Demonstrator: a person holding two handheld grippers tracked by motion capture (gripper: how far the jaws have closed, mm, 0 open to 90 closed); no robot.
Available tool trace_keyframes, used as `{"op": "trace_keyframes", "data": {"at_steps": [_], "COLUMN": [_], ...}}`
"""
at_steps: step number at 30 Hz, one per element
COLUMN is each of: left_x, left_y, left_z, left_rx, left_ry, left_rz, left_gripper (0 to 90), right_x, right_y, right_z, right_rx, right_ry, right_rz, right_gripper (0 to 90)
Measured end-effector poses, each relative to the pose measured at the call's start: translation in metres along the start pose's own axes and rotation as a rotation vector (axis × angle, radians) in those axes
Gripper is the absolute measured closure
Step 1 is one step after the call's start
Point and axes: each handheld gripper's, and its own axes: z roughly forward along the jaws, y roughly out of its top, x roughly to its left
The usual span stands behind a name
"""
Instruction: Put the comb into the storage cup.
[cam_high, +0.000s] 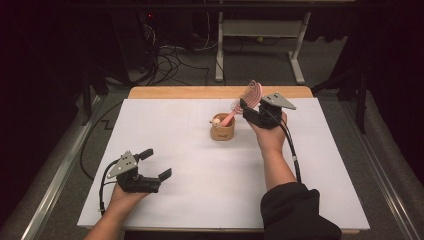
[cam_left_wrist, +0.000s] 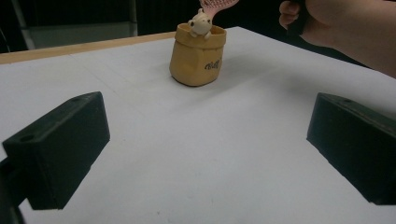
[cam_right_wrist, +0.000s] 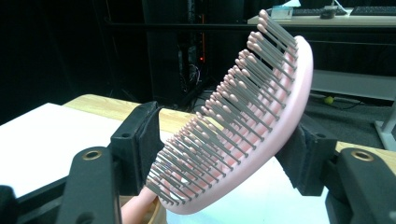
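Observation:
A pink hairbrush (cam_high: 252, 94) with grey bristles stands slanted, its handle down inside a small tan cup (cam_high: 222, 132) near the middle of the white table top (cam_high: 200, 195). My right gripper (cam_high: 248, 106) is shut on the brush head: in the right gripper view one pad meets the bristle tips and the other the back of the hairbrush (cam_right_wrist: 261, 116). A small cream figure (cam_left_wrist: 201, 23) sits on the rim of the cup (cam_left_wrist: 198, 60). My left gripper (cam_high: 157, 163) rests low at the front left, jaws wide open with nothing between them (cam_left_wrist: 205, 149).
A wooden strip (cam_high: 220, 92) borders the table's far edge. Beyond it stand a white desk frame (cam_high: 260, 30) and tangled cables (cam_high: 170, 60) on the floor. The right hand (cam_left_wrist: 341, 23) hovers behind and right of the cup.

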Motion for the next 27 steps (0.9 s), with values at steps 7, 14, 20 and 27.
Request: {"op": "trace_keyframes", "data": {"at_steps": [7, 14, 20, 27], "left_x": [0.0001, 0.0001, 0.0003, 0.0008], "left_y": [-0.0003, -0.0003, -0.0005, -0.0007], "left_z": [0.0007, 0.0004, 0.0004, 0.0002], "left_rx": [0.007, 0.006, 0.007, 0.005], "left_ry": [0.003, 0.002, 0.001, -0.001], "left_rz": [-0.004, -0.004, -0.006, -0.009], "left_gripper": [0.0, 0.0, 0.0, 0.0], "right_x": [-0.0016, -0.003, -0.0035, -0.0056], "right_y": [-0.001, -0.0026, -0.0033, -0.0037], "right_z": [-0.0003, -0.0002, -0.0005, -0.001], "right_rx": [0.014, 0.024, 0.031, 0.041], "right_ry": [-0.009, -0.013, -0.017, -0.021], "right_rz": [0.0, 0.001, -0.002, -0.008], "right_gripper": [33.3, 31.2, 30.3, 30.5]}}
